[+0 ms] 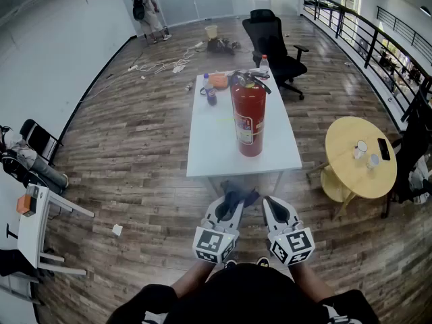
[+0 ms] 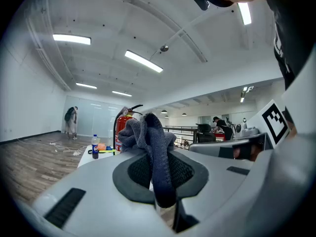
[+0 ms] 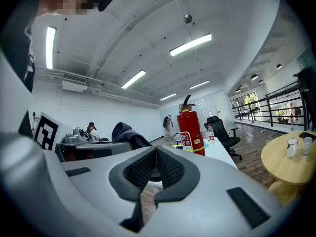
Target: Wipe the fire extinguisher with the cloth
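Note:
A red fire extinguisher (image 1: 248,117) stands upright on the white table (image 1: 209,140), toward its near right part. My left gripper (image 1: 233,201) is held level just short of the table's near edge and is shut on a dark grey cloth (image 1: 239,196). In the left gripper view the cloth (image 2: 150,147) bunches up between the pads, and the extinguisher (image 2: 121,127) shows partly behind it. My right gripper (image 1: 271,204) is beside the left one, shut and with nothing in it. The right gripper view has the extinguisher (image 3: 190,132) straight ahead and the cloth (image 3: 126,132) off to the left.
Bottles (image 1: 210,90) and an orange item (image 1: 219,80) sit at the table's far end. A black office chair (image 1: 273,39) stands behind the table, a round yellow table (image 1: 361,157) with cups to the right, and a small white table (image 1: 40,228) to the left. A person (image 1: 148,12) stands far off.

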The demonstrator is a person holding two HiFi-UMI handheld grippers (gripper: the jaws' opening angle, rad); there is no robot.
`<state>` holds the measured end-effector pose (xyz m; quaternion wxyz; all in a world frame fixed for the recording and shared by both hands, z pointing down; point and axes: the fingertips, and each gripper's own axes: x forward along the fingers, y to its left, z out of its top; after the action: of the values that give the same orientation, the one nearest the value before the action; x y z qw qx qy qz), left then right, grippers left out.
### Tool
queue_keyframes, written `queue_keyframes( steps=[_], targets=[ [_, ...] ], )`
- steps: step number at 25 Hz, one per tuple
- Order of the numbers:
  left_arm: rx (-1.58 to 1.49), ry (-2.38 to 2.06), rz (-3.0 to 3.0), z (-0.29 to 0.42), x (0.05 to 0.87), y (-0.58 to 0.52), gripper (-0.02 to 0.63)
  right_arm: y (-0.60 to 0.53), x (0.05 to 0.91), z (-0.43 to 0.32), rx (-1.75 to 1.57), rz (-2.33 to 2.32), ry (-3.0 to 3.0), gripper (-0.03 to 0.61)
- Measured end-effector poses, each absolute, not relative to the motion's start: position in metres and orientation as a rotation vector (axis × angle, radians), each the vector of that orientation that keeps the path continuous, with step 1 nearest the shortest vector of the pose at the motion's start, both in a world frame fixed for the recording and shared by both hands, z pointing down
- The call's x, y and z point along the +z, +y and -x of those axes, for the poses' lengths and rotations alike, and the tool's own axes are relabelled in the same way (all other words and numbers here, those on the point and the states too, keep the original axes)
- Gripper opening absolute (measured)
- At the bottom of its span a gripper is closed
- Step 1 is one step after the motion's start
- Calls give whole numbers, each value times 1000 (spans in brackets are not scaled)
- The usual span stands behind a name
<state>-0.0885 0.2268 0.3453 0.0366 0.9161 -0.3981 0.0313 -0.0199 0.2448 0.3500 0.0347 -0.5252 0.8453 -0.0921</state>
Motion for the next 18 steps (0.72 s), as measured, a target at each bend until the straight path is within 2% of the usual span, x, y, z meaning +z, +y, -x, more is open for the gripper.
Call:
queue_keyframes(
  steps=[11, 18],
  targets=[
    [77, -1199, -2814, 102, 353, 223, 55, 244, 356, 30, -284, 1647, 2589, 17],
    [45, -1192, -2793, 138, 357, 217, 55, 239, 364, 44, -300, 1699, 2550, 15]
  ],
)
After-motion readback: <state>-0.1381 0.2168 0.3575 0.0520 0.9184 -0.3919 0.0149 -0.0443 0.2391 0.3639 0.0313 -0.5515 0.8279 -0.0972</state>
